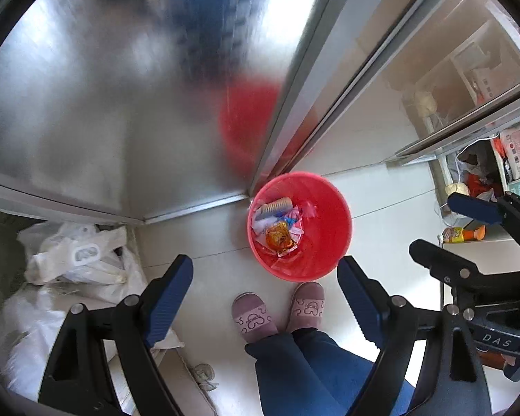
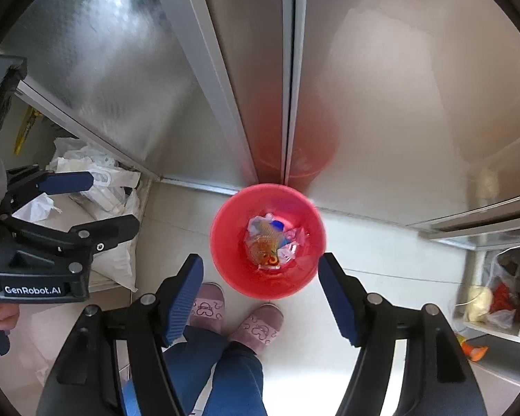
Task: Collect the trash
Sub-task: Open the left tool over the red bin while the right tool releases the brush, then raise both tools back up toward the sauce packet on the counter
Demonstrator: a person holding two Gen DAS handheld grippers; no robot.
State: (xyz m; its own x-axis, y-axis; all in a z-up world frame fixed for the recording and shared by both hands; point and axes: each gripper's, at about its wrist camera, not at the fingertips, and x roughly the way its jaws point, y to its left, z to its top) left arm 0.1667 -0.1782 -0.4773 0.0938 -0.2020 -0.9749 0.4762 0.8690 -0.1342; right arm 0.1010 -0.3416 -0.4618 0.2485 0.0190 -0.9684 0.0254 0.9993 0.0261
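1. Left wrist view: the left gripper [image 1: 265, 298] points down at the floor, its jaws spread wide with nothing between them. Ahead stands a red bucket [image 1: 329, 204] on pale tiles, against the corner of a metal door [image 1: 121, 104]. Trash [image 1: 277, 225] lies in the bucket: wrappers, crumpled paper, a comb-like piece. Two slippers [image 1: 280, 310] stand just beside the bucket. White bags [image 1: 76, 260] lie to the left.

2. Right wrist view: the right gripper [image 2: 260, 294] hangs above the same bucket [image 2: 225, 242], jaws parted and empty, the trash [image 2: 272, 242] below. The left gripper [image 2: 86, 201] shows at the left edge, a hand [image 2: 1, 315] on its handle.
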